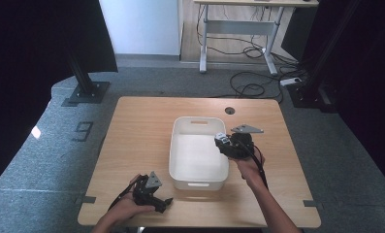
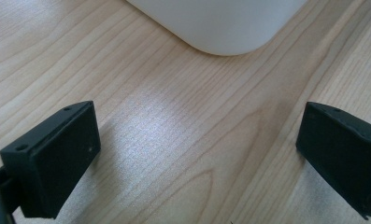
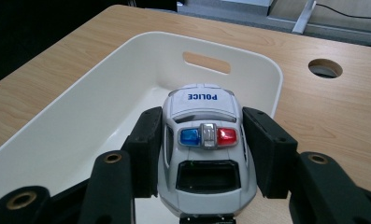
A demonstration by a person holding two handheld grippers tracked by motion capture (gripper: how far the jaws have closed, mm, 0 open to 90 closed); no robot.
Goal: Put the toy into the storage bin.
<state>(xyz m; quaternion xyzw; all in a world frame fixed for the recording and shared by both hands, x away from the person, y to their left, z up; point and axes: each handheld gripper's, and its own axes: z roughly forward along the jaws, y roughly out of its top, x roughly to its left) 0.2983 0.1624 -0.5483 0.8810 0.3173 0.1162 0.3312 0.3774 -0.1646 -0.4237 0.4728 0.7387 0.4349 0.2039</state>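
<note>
Toy police car (image 3: 204, 154) was clamped by its two flanks between the pads of the right hand-held gripper (image 3: 203, 151). Side grip kept the roof light bar and the "POLICE" lettering clear, and left the wheels free underneath, so it could probably be set down flat. The car's underside wasn't visible.

In the high view the car (image 1: 221, 138) hung over the right rim of the white bin (image 1: 179, 145), held in the air rather than resting on anything. My read: it was being carried in for a drop into the bin. From the right gripper view the nose pointed along the bin's length toward the far wall with the handle slot (image 3: 206, 62), so the car lined up with the long axis and should have fit without a turn. The bin floor looked bare where visible.

Left hand-held gripper (image 1: 157, 198) was parked on the near left part of the desk (image 1: 132, 131), just off the bin's near left corner. Its jaws stood wide apart with bare wood between them (image 2: 192, 154), grasping nothing. It was probably kept there to stay out of the right arm's path, close enough to steady the bin if it slid.

Main risk: the car clipping the rim on the way down.
</note>
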